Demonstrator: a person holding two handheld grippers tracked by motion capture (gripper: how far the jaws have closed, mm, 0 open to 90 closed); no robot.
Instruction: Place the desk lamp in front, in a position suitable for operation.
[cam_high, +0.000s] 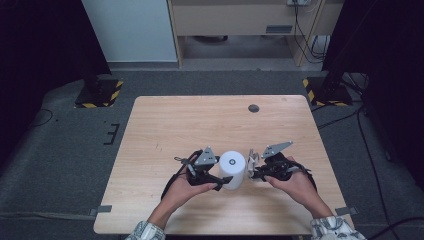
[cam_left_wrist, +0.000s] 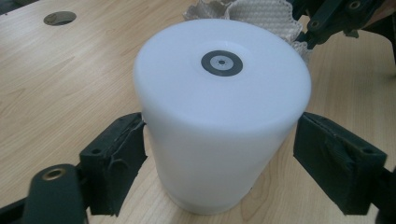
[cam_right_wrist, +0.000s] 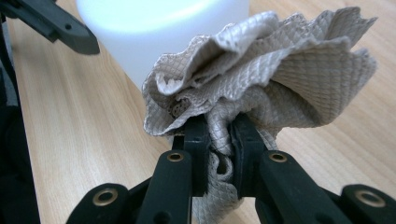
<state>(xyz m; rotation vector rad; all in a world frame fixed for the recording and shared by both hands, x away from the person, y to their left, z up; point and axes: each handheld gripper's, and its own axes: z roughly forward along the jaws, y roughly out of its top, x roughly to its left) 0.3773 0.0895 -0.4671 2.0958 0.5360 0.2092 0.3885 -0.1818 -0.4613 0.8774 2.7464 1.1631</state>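
A white plastic cylinder (cam_high: 233, 167) stands upright on the wooden table (cam_high: 200, 120), with a small dark ring on its flat top (cam_left_wrist: 221, 62). My left gripper (cam_high: 224, 176) straddles it low down. The left pad (cam_left_wrist: 116, 158) lies against its side, and the right pad (cam_left_wrist: 336, 158) stands a sliver off it, so the jaws are open. My right gripper (cam_right_wrist: 219, 140) is shut on a crumpled beige textured cloth (cam_right_wrist: 271, 70). It holds the cloth just right of the cylinder (cam_right_wrist: 154, 28), close to its wall. The cloth (cam_left_wrist: 261, 16) peeks out behind the cylinder.
A round dark hole (cam_high: 253, 108) sits in the table's far right part. Two stands with yellow-black striped bases (cam_high: 100, 92) (cam_high: 325, 90) flank the table's far corners. Bare wood stretches left and beyond the grippers.
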